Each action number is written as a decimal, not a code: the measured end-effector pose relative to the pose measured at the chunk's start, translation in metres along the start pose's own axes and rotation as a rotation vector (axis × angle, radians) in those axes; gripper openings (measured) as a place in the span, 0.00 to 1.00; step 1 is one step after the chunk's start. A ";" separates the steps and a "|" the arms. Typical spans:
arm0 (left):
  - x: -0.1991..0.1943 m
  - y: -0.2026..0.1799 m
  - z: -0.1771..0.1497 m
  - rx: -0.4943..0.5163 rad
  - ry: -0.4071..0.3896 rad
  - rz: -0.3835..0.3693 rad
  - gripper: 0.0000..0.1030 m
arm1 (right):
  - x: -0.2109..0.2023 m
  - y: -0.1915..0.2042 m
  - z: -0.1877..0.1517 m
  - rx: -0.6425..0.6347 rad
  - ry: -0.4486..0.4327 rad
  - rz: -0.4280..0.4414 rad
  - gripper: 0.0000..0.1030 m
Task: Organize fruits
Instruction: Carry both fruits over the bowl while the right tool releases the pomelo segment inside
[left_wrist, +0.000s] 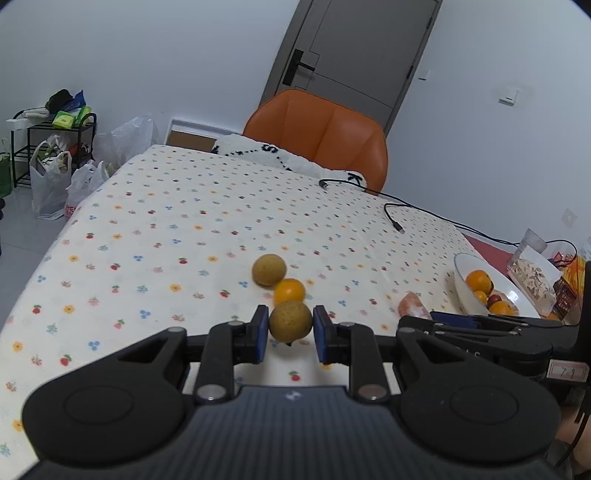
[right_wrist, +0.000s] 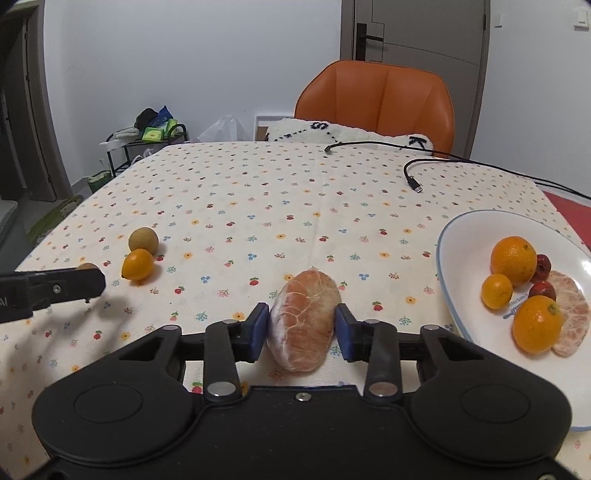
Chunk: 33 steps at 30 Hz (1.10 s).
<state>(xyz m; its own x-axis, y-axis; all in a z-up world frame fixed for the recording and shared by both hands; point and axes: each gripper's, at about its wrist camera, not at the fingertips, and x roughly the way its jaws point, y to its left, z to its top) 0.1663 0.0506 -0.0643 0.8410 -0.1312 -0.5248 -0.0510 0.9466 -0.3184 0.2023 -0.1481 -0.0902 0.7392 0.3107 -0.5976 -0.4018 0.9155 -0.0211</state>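
Two tongs over the tablecloth (right_wrist: 258, 192): left (left_wrist: 290, 330) gripping a brown fruit (left_wrist: 290, 320), right (right_wrist: 302, 328) clamping a peeled citrus segment (right_wrist: 304, 319).

Fruits: brown round fruit (left_wrist: 290, 319) lifted, near left; peeled pomelo segment (right_wrist: 304, 319) lying lengthwise, near centre; small orange (right_wrist: 137, 264), second brown fruit (right_wrist: 143, 240) touching, left.

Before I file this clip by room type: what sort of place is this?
Most likely a room in a home: a table under a flowered cloth, an orange chair by a door, shopping bags on the floor.
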 end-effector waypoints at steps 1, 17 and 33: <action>-0.001 -0.003 0.000 0.007 -0.002 -0.002 0.23 | -0.001 -0.002 0.000 0.008 -0.001 0.014 0.34; -0.010 -0.053 0.006 0.077 -0.031 -0.056 0.23 | -0.054 -0.034 -0.002 0.080 -0.108 0.061 0.33; 0.000 -0.107 0.006 0.135 -0.037 -0.133 0.23 | -0.082 -0.091 -0.020 0.162 -0.158 -0.023 0.34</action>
<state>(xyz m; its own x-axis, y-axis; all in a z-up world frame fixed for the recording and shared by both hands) 0.1751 -0.0485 -0.0252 0.8549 -0.2488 -0.4552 0.1322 0.9530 -0.2726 0.1676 -0.2624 -0.0547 0.8275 0.3142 -0.4653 -0.3015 0.9478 0.1038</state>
